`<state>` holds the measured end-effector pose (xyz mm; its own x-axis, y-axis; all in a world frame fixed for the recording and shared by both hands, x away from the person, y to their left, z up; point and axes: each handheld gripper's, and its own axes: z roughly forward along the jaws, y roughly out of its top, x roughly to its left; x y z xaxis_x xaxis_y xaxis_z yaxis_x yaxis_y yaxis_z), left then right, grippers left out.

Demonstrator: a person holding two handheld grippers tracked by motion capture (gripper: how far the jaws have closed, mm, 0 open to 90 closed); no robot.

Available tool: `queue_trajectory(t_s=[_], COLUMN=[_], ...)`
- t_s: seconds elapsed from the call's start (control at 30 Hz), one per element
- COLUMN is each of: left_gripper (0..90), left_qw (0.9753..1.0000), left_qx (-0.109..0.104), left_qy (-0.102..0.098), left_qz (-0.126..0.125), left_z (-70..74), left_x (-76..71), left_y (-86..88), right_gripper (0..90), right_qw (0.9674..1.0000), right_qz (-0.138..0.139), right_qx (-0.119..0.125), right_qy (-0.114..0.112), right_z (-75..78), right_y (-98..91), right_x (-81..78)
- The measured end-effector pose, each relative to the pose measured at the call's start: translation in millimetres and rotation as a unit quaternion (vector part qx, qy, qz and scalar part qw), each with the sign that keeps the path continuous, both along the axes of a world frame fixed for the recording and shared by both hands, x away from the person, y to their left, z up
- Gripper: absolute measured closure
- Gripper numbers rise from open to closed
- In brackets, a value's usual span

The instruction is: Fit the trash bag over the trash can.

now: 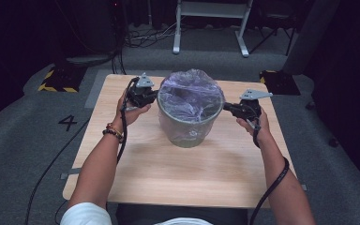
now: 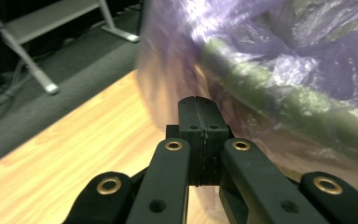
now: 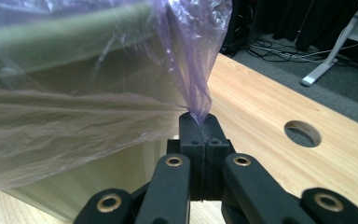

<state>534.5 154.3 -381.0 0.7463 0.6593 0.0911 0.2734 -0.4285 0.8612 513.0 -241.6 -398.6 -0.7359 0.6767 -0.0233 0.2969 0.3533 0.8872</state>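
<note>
A grey-green bin [image 1: 187, 126] stands in the middle of the wooden table [image 1: 192, 173], lined with a thin purple plastic bag [image 1: 190, 91] that puffs above its rim. My left gripper [image 1: 154, 97] is at the bin's left rim. In the left gripper view it [image 2: 197, 103] is shut, with blurred bag film [image 2: 270, 51] draped down to its tip beside the rim [image 2: 279, 98]. My right gripper [image 1: 227, 108] is at the right rim. In the right gripper view it [image 3: 198, 120] is shut on a pulled-out pinch of the bag [image 3: 191, 56].
The table has a round hole [image 3: 302, 133] near its right side. Behind the table stands a white metal frame [image 1: 211, 28] with cables on the floor. Yellow-black striped plates [image 1: 56, 79] lie at the table's far corners, and a "4" [image 1: 68, 123] is marked on the carpet.
</note>
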Motion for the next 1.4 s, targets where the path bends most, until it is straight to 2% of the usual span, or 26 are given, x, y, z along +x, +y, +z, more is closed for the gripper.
queue_trajectory(t_s=[0.07,0.17,0.23,0.3,0.37,0.5,0.6,0.8,0.87,0.97,1.03,1.1,1.23,1.3,1.4], left_gripper=[90.0,90.0,90.0,90.0,90.0,90.0,90.0,90.0,89.4,74.6,68.2,56.5,41.2,38.7,35.9], left_qw=[1.0,0.9995,0.9995,0.9986,0.9981,0.9977,0.9978,0.9971,0.9983,0.9989,0.9989,0.9988,0.998,0.9976,0.9977], left_qx=[-0.001,-0.02,-0.018,-0.038,-0.044,-0.047,-0.04,-0.044,-0.034,-0.038,-0.044,-0.049,-0.063,-0.069,-0.067], left_qy=[0.003,0.016,0.017,0.025,0.029,0.028,0.024,0.02,0.011,0.0,-0.005,-0.006,-0.002,0.001,-0.007], left_qz=[-0.001,-0.017,-0.018,-0.026,-0.031,-0.04,-0.048,-0.058,-0.045,-0.026,-0.016,-0.001,0.005,-0.01,-0.008], left_z=[-3.7,-9.9,-14.4,-18.6,-21.1,-24.7,-28.2,-32.5,-30.8,-23.7,-18.7,-14.1,-9.8,-8.7,-6.9], left_x=[1.3,2.7,2.1,1.4,-0.2,-10.7,-22.6,-48.5,-55.8,-64.0,-68.6,-73.6,-82.0,-84.3,-85.2], left_y=[-4.4,-8.0,-11.5,-9.9,-8.4,-7.1,-7.2,-3.1,-1.9,6.4,14.6,23.8,37.5,41.2,39.4], right_gripper=[90.0,90.0,90.0,90.0,90.0,90.0,90.0,90.0,89.7,84.9,80.2,74.5,64.3,58.2,52.7], right_qw=[1.0,0.9999,0.9998,0.9997,0.9989,0.9986,0.9981,0.997,0.9967,0.9975,0.9983,0.9988,0.9985,0.9981,0.9964], right_qz=[0.003,0.011,0.014,0.017,0.032,0.046,0.056,0.071,0.076,0.068,0.054,0.038,0.021,0.014,0.015], right_qx=[0.004,0.012,0.013,0.02,0.033,0.024,0.027,0.031,0.03,0.018,0.015,0.022,0.034,0.039,0.052], right_qy=[0.001,0.001,0.001,0.002,0.01,0.007,0.004,0.001,0.001,-0.007,-0.015,-0.023,-0.036,-0.045,-0.065], right_z=[-3.4,-9.0,-12.0,-14.1,-16.5,-19.3,-20.6,-22.2,-22.6,-19.4,-14.2,-6.4,8.1,16.8,34.3], right_y=[1.6,5.5,7.9,6.7,3.3,4.5,4.4,6.4,5.6,1.9,-4.8,-15.7,-32.6,-38.6,-42.5], right_x=[0.9,0.8,-0.5,-1.3,-2.8,-13.0,-21.6,-45.0,-52.8,-58.6,-60.8,-62.4,-65.1,-67.2,-71.6])
